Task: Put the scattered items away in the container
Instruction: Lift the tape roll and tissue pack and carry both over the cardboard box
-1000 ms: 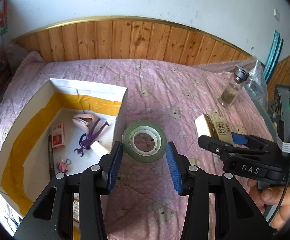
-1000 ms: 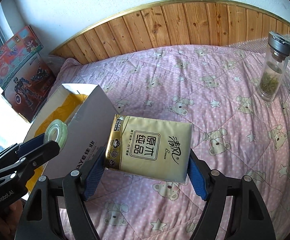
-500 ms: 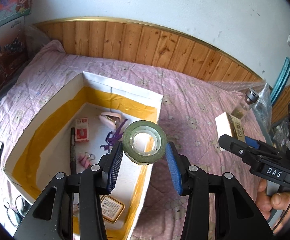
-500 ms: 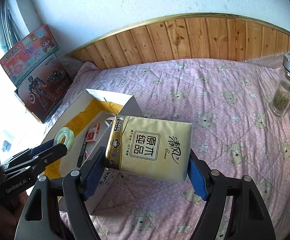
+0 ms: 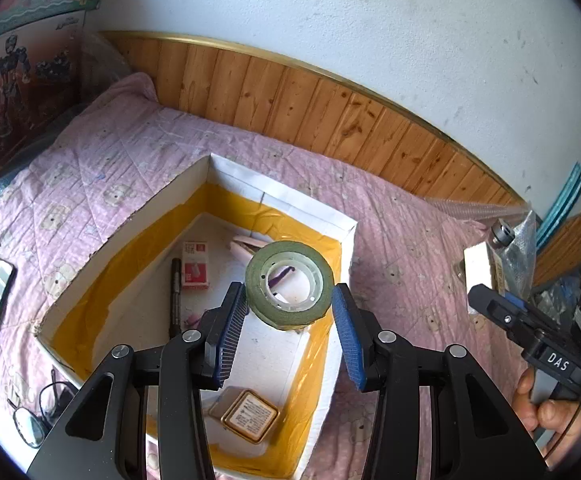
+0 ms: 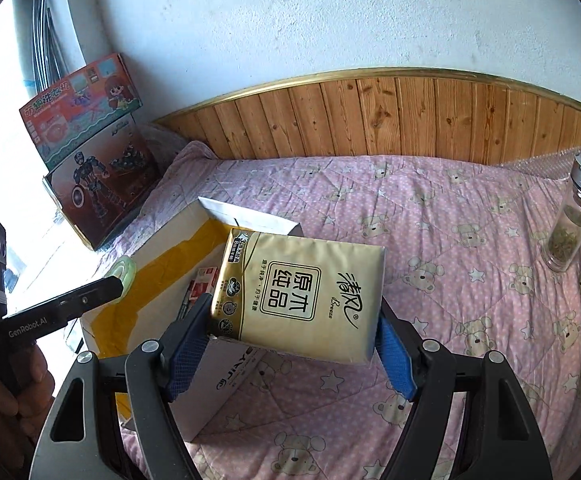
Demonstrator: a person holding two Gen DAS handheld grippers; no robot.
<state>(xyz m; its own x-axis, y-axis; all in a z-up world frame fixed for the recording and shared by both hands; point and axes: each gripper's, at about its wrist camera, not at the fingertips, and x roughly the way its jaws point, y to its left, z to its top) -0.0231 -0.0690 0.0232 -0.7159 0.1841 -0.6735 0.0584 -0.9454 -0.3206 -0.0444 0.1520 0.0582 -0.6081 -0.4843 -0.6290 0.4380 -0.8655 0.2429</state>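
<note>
Both tools have carried their loads from over the bed to the box. Left tool (image 5: 290, 312) clamps the tape roll (image 5: 289, 282) above the box (image 5: 278, 200) interior; release it low. Right tool (image 6: 290, 340) grips the tissue pack (image 6: 302, 292) at the near wall; advance before letting go.

The roll of tape (image 5: 289, 283) is showing a matt olive band around a translucent plastic core. The tissue pack (image 6: 300, 295) is gleaming in glossy cream film. The box (image 5: 278, 200) is presenting white matt cardboard walls, lined inside with wrinkled, shiny yellow tape. The quilt (image 6: 470, 248) is lying as soft pink stitched cloth. The wall panelling (image 6: 390, 116) is showing knotty varnished wood. The bottle (image 6: 570, 226) is standing as clear glass under a brushed metal cap. The pads (image 5: 232, 326) are showing ribbed blue rubber.
</note>
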